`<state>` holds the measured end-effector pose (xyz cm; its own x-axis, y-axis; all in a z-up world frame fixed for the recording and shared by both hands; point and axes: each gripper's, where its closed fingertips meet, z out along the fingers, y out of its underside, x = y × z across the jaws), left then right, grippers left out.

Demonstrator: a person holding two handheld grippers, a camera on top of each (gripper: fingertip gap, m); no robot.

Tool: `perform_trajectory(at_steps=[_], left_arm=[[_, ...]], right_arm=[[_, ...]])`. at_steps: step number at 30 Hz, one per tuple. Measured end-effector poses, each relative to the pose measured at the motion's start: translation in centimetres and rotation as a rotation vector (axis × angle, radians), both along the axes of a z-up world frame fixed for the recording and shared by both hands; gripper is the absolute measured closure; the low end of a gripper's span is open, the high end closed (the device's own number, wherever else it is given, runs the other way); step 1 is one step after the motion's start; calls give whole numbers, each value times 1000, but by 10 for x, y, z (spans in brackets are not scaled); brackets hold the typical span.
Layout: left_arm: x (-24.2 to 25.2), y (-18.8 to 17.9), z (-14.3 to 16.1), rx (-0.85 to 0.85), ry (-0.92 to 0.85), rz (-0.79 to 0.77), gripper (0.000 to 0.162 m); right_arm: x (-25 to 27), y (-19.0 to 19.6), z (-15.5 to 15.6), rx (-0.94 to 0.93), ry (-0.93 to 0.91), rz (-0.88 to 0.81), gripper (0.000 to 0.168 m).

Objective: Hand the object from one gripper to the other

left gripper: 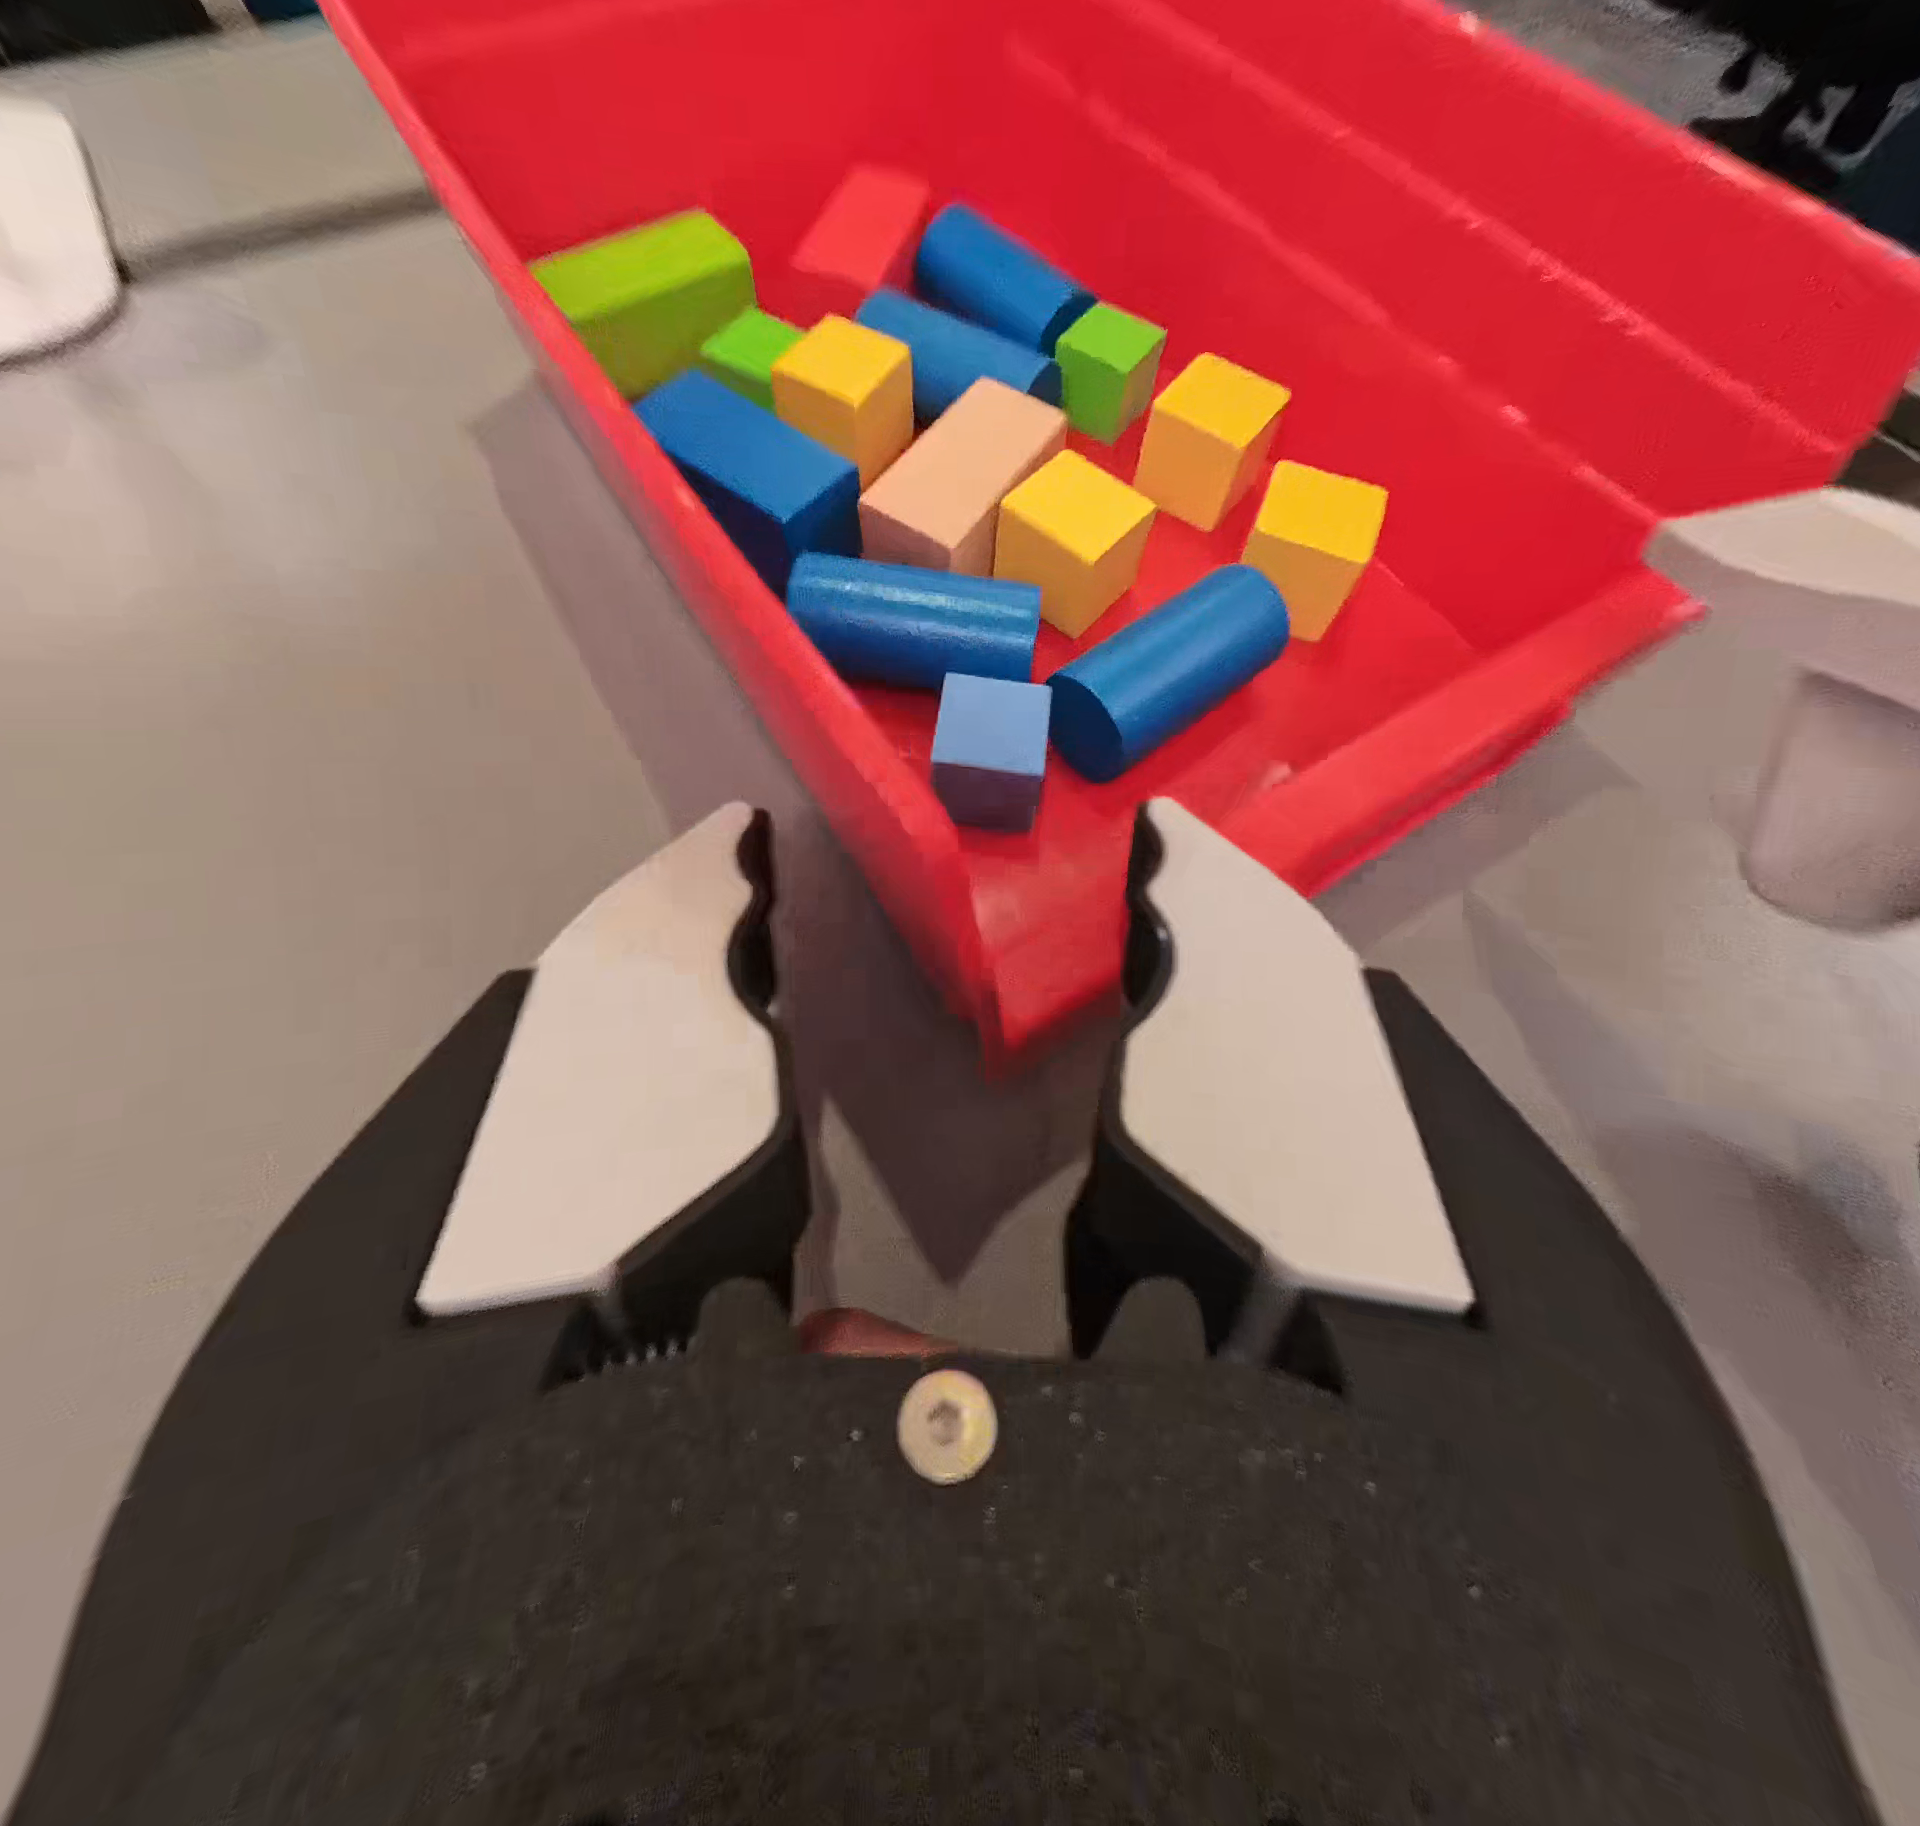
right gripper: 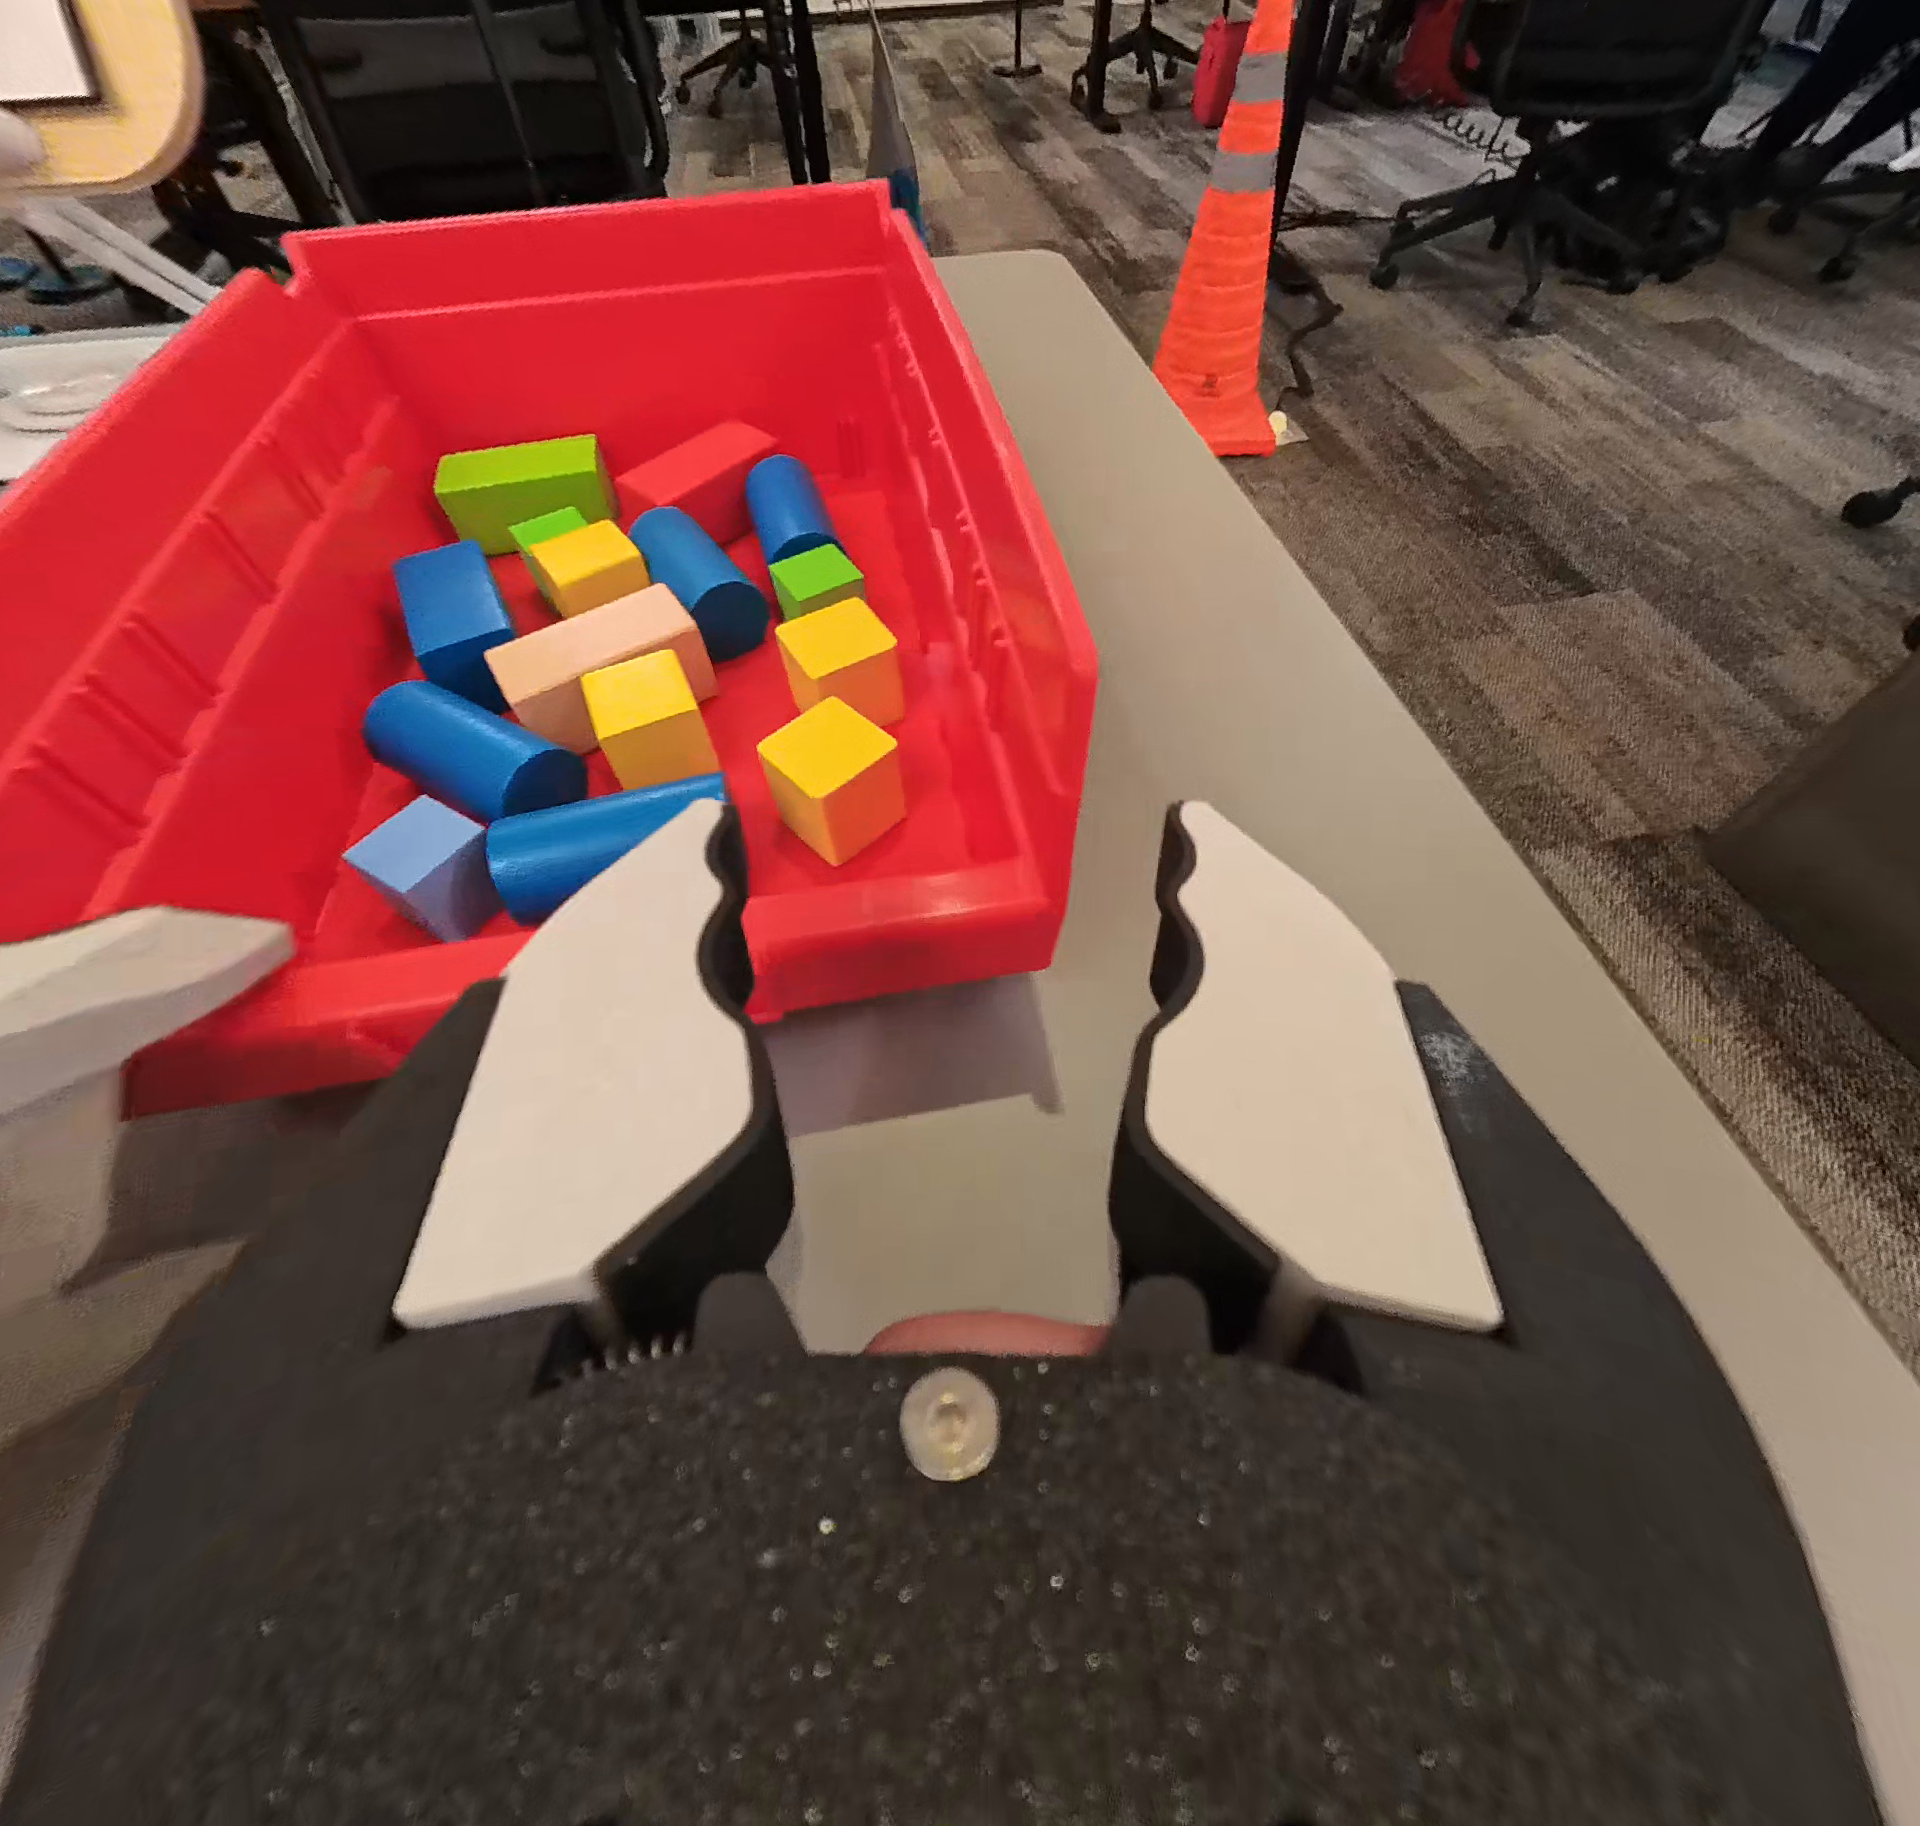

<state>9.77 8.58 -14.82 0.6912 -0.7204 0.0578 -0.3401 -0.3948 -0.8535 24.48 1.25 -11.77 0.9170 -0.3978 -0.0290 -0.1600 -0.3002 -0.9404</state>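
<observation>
A red plastic storage bin (right gripper: 966,488) with ribbed walls sits on a grey table (right gripper: 1247,696) and holds a loose heap of painted wooden blocks; no block is in either tool, so the object to be handed over lies somewhere among them.

In the right wrist view, the plain beige rectangular block (right gripper: 597,659) lies flat in the middle of the heap, its long axis running from near left to far right. A blue wooden cylinder (right gripper: 473,750) lies on its side at the near left, its round end facing near and right. A light blue cube (right gripper: 421,877) rests at the near left corner, with another blue cylinder just to its right. Four yellow cubes, one of them (right gripper: 831,777) nearest on the right, are scattered through the middle and right. A large green block (right gripper: 520,488) and a red block (right gripper: 696,475) lie at the far end.

The left gripper (left gripper: 948,820) hangs over the bin's near corner, jaws apart and empty. The right gripper (right gripper: 951,820) hovers above the bin's near right edge, jaws spread wide, nothing between them.

An orange traffic cone (right gripper: 1231,238) stands on the carpet at the far right.
</observation>
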Motion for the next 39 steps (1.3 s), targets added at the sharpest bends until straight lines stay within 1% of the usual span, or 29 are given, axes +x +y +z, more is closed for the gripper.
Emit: perform_trajectory(at_steps=[1, 2, 3, 4, 5, 8, 10, 11, 12, 13, 14, 15, 17, 19, 21, 24, 27, 30, 32, 33, 34, 36, 37, 38, 39], left_arm=[[6, 5, -3, -31, -11, -5, 110], [9, 8, -3, -61, -36, -7, 107], [7, 13, -1, -90, -69, 22, 115], [3, 17, -1, -117, -90, 59, 131], [-2, 20, -1, -120, -96, 84, 139], [-18, 25, 1, -89, -67, 146, 148], [-32, 31, 4, -58, -38, 187, 155], [-39, 33, 5, -45, -29, 199, 158], [-46, 34, 7, -39, -21, 203, 159], [-53, 33, 9, -34, -14, 206, 159], [-61, 33, 11, -25, -2, 214, 159], [-70, 32, 15, -13, 2, 219, 159], [-91, 29, 26, 25, 14, 223, 160], [-119, 30, 37, 61, 7, 242, 159], [-155, 35, 47, 86, 1, 281, 160], [-217, 42, 53, 100, -2, 350, 161], [-275, 48, 49, 102, 22, 417, 161], [-319, 53, 33, 76, 46, 462, 161], [-338, 55, 18, 52, 56, 456, 160], [-343, 54, 11, 53, 62, 433, 161], [-346, 53, 8, 82, 66, 395, 160], [-352, 47, 8, 124, 87, 347, 159], [-355, 44, 8, 109, 82, 345, 159], [-358, 43, 9, 103, 76, 342, 160], [-361, 42, 8, 100, 75, 338, 160]], right_arm=[[3, 1, -2, -4, 16, -6, 92], [5, 2, -4, -8, 35, -12, 92], [6, 4, -6, -11, 54, -11, 92], [6, 6, -8, -13, 76, -6, 93], [5, 9, -11, -17, 99, 3, 93], [-2, 18, -20, -26, 157, 26, 97], [-4, 23, -22, -36, 159, 10, 105], [-13, 26, -22, -31, 186, 52, 101], [-22, 29, -20, -16, 236, 80, 108], [-34, 30, -17, 0, 283, 114, 133], [-39, 27, -17, -13, 299, 85, 143], [-42, 23, -15, -37, 268, 52, 160], [-60, 20, -13, -95, 204, 57, 163], [-85, 23, -4, -62, 212, 74, 164], [-118, 32, 9, -42, 174, 107, 163], [-175, 51, 24, -27, 120, 174, 163], [-230, 73, 21, -47, 114, 254, 163], [-275, 88, 4, -84, 130, 311, 163], [-295, 92, -11, -122, 117, 356, 162], [-303, 93, -12, -108, 118, 390, 160], [-307, 92, -10, -93, 93, 410, 158], [-314, 86, -11, -143, 29, 492, 153], [-318, 80, -7, -172, 17, 549, 142], [-317, 74, 6, -176, 3, 591, 128], [-320, 68, 25, -160, -27, 673, 128]])
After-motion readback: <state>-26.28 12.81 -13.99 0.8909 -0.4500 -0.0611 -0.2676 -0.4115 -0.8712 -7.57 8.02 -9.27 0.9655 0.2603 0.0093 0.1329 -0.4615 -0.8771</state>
